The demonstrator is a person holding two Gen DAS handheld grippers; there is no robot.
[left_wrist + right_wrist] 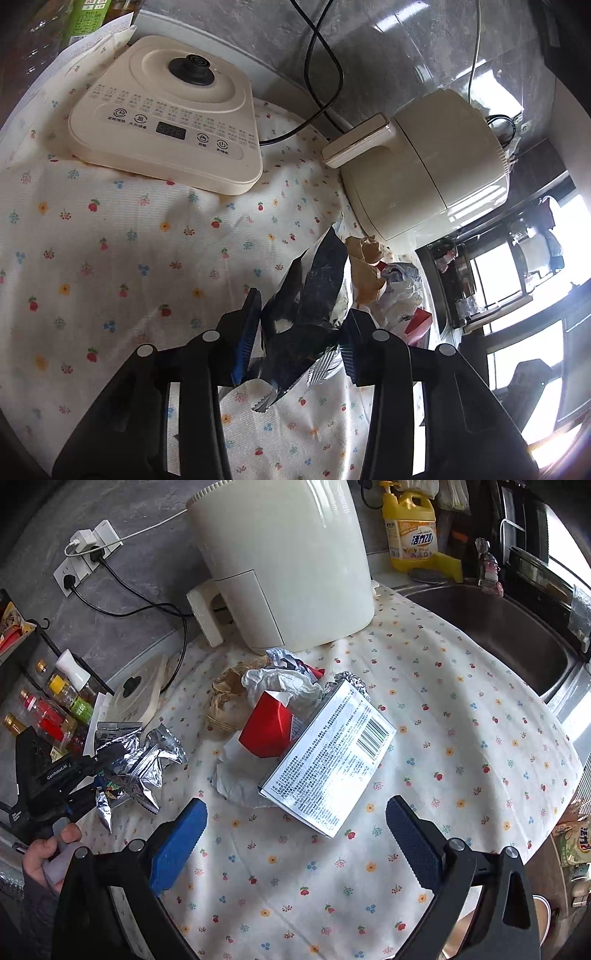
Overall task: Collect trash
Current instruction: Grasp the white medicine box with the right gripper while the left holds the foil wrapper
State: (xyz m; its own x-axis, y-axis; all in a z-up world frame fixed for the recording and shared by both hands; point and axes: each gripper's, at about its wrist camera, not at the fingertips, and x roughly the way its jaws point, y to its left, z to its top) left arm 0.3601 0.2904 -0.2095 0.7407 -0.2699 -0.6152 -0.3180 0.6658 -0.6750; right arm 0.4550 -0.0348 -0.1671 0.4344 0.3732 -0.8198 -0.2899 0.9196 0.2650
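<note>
My left gripper (304,306) is shut on a crumpled silver-and-dark foil wrapper (310,295), which sticks out above and below the pads. The right wrist view shows that same gripper (92,775) at the far left with the foil wrapper (140,760) hanging from it, a person's hand (48,853) on its handle. My right gripper (297,805) stands open just above the floral cloth, nothing between its blue pads. Just beyond it lies a white printed packet (325,760) with a barcode, leaning on a red carton (269,727). Crumpled white paper (280,683), brown paper (225,701) and a foil ball (351,679) sit behind.
A cream air fryer (288,561) stands behind the trash pile. A cream kettle base (166,122) with a black cord sits on the cloth to the left. The steel sink (498,627) is at the right, a yellow dish-soap bottle (410,528) behind it. Condiment bottles (55,709) line the left wall.
</note>
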